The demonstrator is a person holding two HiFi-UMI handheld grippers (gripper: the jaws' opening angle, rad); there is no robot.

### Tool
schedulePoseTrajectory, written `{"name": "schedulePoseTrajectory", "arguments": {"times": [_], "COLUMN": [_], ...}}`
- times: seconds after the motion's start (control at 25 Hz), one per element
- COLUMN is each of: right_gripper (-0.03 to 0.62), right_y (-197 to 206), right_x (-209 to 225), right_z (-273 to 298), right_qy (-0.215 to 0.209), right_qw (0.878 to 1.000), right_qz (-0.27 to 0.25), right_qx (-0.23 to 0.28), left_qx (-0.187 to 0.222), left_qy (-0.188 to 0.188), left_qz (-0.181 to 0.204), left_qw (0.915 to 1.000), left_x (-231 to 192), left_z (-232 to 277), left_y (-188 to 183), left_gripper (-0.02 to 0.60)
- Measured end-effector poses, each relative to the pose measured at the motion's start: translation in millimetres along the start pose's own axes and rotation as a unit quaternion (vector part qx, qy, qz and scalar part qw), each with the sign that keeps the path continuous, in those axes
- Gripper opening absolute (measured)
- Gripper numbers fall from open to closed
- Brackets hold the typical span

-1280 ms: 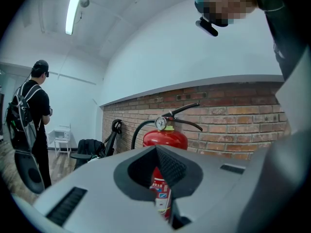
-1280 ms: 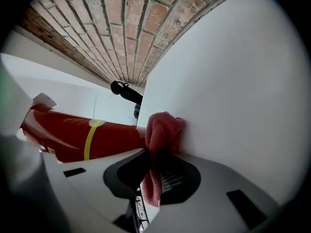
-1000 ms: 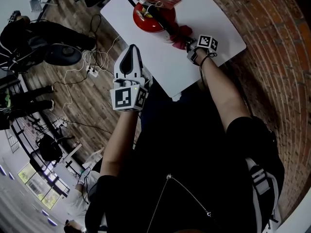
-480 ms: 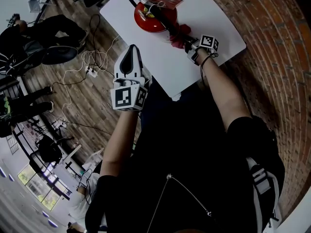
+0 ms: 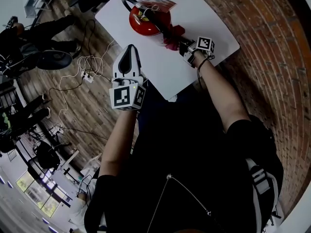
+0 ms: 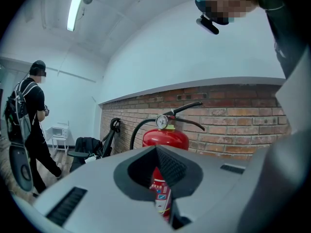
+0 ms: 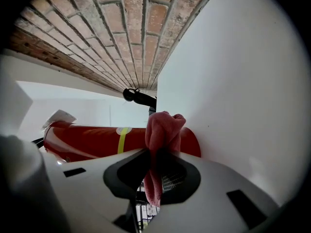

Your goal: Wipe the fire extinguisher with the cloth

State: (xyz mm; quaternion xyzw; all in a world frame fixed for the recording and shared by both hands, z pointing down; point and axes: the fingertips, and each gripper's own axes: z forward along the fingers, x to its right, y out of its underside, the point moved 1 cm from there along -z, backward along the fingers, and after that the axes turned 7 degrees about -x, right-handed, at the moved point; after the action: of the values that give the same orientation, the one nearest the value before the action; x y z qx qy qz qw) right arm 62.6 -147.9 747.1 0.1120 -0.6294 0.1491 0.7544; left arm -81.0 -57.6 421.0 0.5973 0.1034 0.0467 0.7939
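The right gripper's (image 5: 182,44) jaws pinch the cloth (image 7: 163,129), seemingly against the fire extinguisher (image 5: 145,21) on the desk (image 5: 197,11); the left gripper's (image 5: 129,56) jaws sit closed, well apart.

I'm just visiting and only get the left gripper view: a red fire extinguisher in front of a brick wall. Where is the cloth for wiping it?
Observer: The pink cloth is pinched in the right tongs; the right gripper view shows it.
Operator: Is it on the extinguisher yet?
Observer: It seems so. In the head view the cloth lies against the near side of the fire extinguisher.
Operator: What does the extinguisher stand on?
Observer: A white table, seen from above in the head view.
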Motion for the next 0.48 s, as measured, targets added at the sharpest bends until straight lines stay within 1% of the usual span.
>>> {"name": "schedulePoseTrajectory", "arguments": {"times": [0.2, 0.48], "right_gripper": [0.069, 0.069], "right_y": [3.5, 4.2], "right_x": [-16.9, -34.4], "right_z": [-3.8, -8.4], "right_qy": [-0.020, -0.036], "right_qw": [1.000, 0.999], "right_qz": [0.007, 0.008], "right_qx": [0.005, 0.007], "left_qx": [0.002, 0.005], "left_qy": [0.001, 0.000], "left_qz": [0.004, 0.004], "left_qw": [1.0000, 1.0000], "left_x": [2.2, 3.7], "left_z": [2.7, 6.2], "left_y": [-0.3, -2.7], "left_gripper": [0.008, 0.008]}}
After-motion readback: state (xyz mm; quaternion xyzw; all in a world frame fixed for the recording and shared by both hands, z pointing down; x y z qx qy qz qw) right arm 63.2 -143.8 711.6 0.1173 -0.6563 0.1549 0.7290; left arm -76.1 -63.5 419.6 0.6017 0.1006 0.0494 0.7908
